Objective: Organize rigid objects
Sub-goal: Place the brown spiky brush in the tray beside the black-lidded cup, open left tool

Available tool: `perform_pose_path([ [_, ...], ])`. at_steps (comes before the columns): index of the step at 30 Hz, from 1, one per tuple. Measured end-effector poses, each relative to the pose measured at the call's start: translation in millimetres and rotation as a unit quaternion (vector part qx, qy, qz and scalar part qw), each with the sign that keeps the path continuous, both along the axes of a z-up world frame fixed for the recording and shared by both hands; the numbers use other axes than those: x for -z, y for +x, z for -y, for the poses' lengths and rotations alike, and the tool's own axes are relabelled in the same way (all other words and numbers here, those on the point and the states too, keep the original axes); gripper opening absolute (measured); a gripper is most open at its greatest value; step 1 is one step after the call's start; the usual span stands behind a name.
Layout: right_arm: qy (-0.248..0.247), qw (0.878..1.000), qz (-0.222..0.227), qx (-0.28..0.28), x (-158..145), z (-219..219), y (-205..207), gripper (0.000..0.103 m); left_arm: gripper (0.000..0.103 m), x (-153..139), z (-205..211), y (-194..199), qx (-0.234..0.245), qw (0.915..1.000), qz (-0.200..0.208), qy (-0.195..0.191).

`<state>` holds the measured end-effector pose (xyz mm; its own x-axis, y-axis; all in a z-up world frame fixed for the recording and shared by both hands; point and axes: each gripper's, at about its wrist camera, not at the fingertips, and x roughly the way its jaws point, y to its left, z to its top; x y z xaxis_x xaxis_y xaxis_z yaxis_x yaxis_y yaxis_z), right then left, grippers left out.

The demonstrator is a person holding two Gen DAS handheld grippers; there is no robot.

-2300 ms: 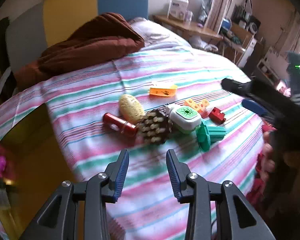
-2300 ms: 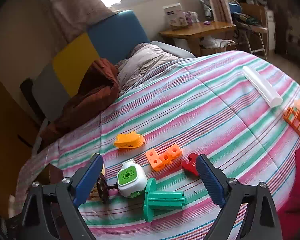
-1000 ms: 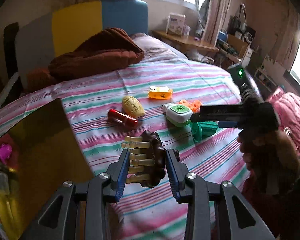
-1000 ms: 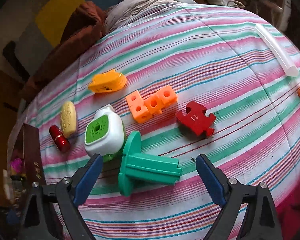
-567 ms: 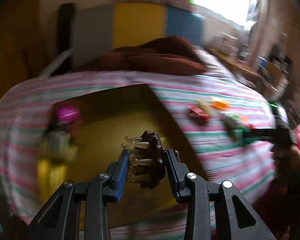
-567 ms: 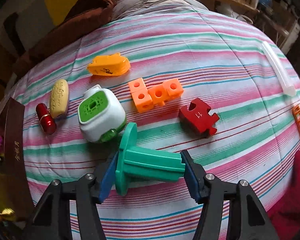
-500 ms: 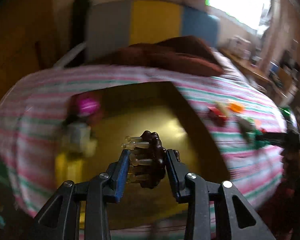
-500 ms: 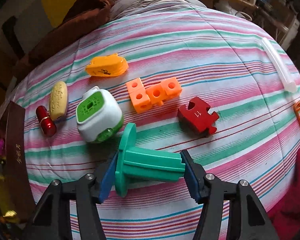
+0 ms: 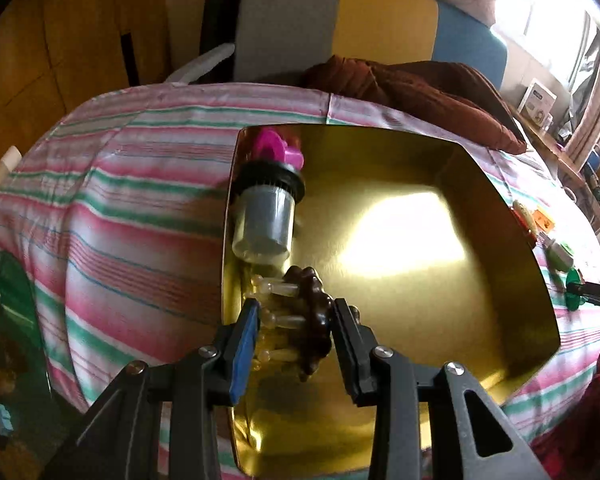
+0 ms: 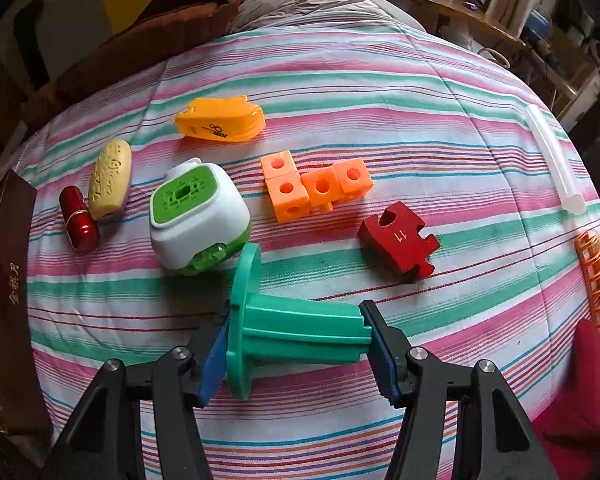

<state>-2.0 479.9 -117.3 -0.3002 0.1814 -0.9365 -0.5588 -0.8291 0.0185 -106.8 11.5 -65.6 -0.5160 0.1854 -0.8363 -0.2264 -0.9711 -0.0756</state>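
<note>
Both the left gripper (image 9: 294,330) and the right gripper (image 10: 296,346) had black angular frames, silver screws, and blue-padded fingers (image 9: 244,344).

striped bedspread (image 10: 380,80), colour-block headboard (image 9: 380,24), bright window (image 9: 540,0)

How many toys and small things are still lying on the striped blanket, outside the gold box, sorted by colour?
Orange: 2, the clip case and the joined cubes
Red: 2, the puzzle piece and the small cylinder
Yellow: 1, the oval bar
White and green: 1, the rounded device
Clear: 1, the tube
Total: 7
</note>
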Motion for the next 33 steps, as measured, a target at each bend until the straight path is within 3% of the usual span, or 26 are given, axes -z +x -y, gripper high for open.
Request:
perform_pose_path([
  [8,0.003,1.000,0.007,-0.003,3,1,-3,0.060,0.040,3,-9,-23,0.001,0.9993,-0.022,-0.029],
  [16,0.005,1.000,0.009,-0.003,4,0,-4,0.060,0.047,-16,5,-14,-0.007,0.9989,-0.046,0.008],
  [26,0.010,1.000,0.011,-0.007,4,1,-5,0.060,0.047,-42,11,48,-0.036,0.9939,-0.103,-0.017],
  [33,0.017,0.999,0.016,-0.026,5,10,-7,0.060,0.047,-44,6,75,-0.024,0.9943,-0.103,-0.013],
])
